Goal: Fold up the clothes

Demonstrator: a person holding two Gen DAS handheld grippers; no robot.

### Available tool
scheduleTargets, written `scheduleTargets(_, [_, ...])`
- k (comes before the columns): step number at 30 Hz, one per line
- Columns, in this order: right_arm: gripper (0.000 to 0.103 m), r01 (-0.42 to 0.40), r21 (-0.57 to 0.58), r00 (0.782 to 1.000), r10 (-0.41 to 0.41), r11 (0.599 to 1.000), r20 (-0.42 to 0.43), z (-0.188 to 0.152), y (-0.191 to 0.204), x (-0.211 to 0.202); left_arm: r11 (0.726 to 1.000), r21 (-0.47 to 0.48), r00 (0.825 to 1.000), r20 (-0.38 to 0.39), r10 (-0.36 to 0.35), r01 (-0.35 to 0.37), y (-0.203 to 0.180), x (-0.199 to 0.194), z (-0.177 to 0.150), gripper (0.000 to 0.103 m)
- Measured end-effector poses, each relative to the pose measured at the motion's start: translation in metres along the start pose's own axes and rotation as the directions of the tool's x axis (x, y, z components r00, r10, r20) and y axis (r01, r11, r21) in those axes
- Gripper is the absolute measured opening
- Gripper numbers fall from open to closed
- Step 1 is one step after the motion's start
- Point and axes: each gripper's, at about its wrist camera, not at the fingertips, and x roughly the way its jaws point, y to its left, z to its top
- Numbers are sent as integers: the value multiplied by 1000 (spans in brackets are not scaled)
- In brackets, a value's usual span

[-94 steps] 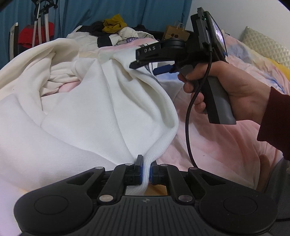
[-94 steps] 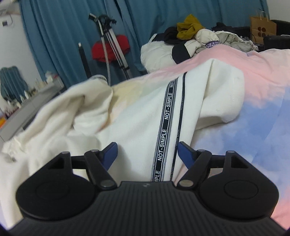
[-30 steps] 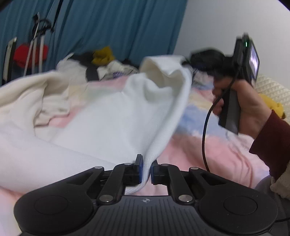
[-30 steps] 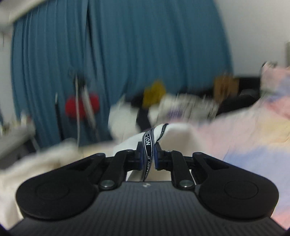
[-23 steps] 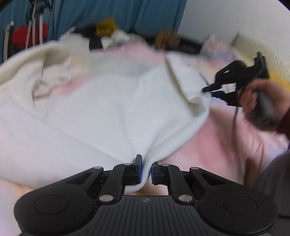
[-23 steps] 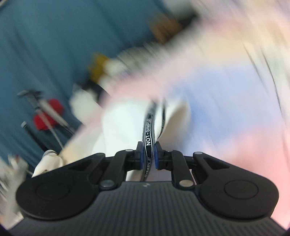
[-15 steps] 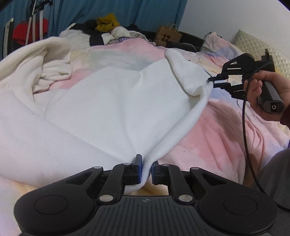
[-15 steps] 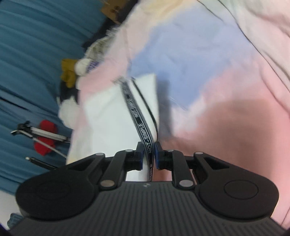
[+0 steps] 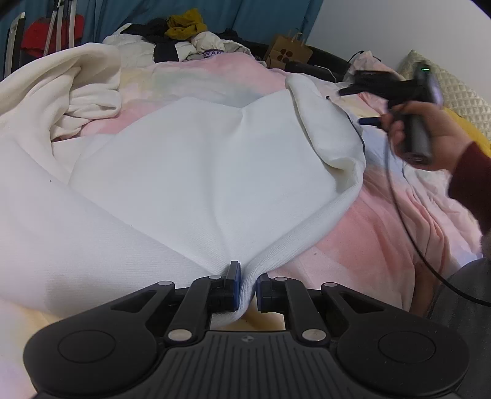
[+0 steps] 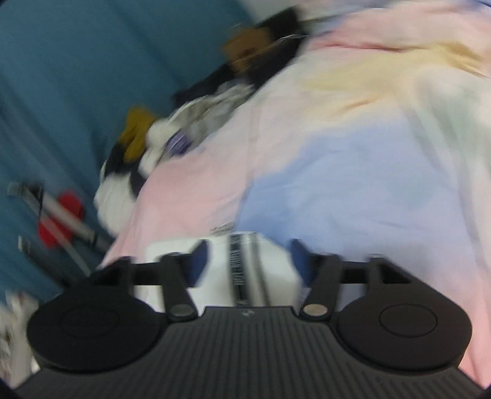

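Risk is the left gripper (image 9: 247,284), pinched shut on the white garment (image 9: 196,172) hem, dragging the fold crooked while the right gripper (image 10: 248,261) is opening, striped edge loose between its jaws.

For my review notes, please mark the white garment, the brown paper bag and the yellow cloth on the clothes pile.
white garment (image 9: 199,172), left wrist view, flat middle panel.
brown paper bag (image 9: 288,55), left wrist view, printed front.
yellow cloth (image 9: 184,24), left wrist view, bunched middle.
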Motion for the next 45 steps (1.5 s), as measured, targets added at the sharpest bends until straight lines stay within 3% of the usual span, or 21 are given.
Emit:
scheduleTargets(5, [74,85,-212,996,-87,974,-5,-9,13,41,1000,2,1000,-1,-4,4,0,1,0,10])
scheduleTargets(6, [66,101,-250,995,-103,963,5,-11,14,44,1000,-1,1000,-2,-7,7,1,2,1,10])
scheduleTargets(7, [47,125,-265,992,-125,956,17,-13,14,45,1000,-3,1000,-2,-9,9,1,2,1,10])
scheduleTargets(8, [40,133,-250,991,-133,959,14,-11,11,44,1000,-4,1000,-1,-11,11,1,3,2,10])
scheduleTargets(11, [31,83,-167,996,-81,982,22,-4,3,35,1000,-14,1000,16,-22,22,2,0,1,10])
scheduleTargets(14, [23,9,-139,988,12,990,154,8,7,7,999,-20,997,69,-32,33,2,-7,2,9])
scheduleTargets(16, [21,-45,-130,953,82,990,291,11,6,-22,999,-10,992,116,-40,41,0,-13,3,9])
scheduleTargets(18, [19,-100,-129,894,146,987,424,14,5,-51,998,-6,985,165,-56,58,-3,-20,4,10])
scheduleTargets(19, [16,-73,-113,863,120,991,491,11,1,-65,998,2,980,189,-57,57,-6,-23,4,10])
scheduleTargets(20, [8,-29,-71,855,62,997,515,9,-6,-73,999,17,977,206,-54,52,-9,-25,5,10])
scheduleTargets(21, [8,16,-26,848,0,1000,531,6,-12,-80,998,31,976,211,-53,47,-11,-25,5,11])
scheduleTargets(23, [8,91,137,882,-144,986,449,1,-39,-79,999,38,984,174,-30,24,-14,-20,5,11])
scheduleTargets(25, [8,186,235,934,-246,954,259,-4,-66,-59,999,33,995,102,-11,8,-15,-8,1,11])
scheduleTargets(27, [8,235,325,956,-279,916,96,-12,-95,-39,999,38,998,61,4,-6,-15,0,-5,11])
scheduleTargets(31, [8,289,396,946,-324,872,22,-19,-118,-31,999,39,997,72,1,-4,-12,-4,-6,12])
scheduleTargets(35, [9,298,382,939,-340,875,46,-22,-107,-38,999,-33,997,71,5,-3,-6,-20,-8,23])
scheduleTargets(37, [10,313,376,932,-358,872,53,-25,-102,-42,995,-101,996,83,9,-1,1,-36,-6,35])
scheduleTargets(39, [10,318,383,930,-364,867,52,-27,-103,-51,978,-208,996,91,20,-1,16,-56,-6,53])
scheduleTargets(41, [10,336,403,915,-396,851,74,-22,-108,-58,929,-370,995,98,15,22,41,-79,-10,59])
scheduleTargets(43, [10,347,428,898,-427,834,104,-18,-112,-69,842,-537,993,117,16,50,74,-98,-19,69])
scheduleTargets(45, [11,347,436,887,-442,830,135,-18,-112,-84,694,-717,989,139,46,68,114,-117,-35,78])
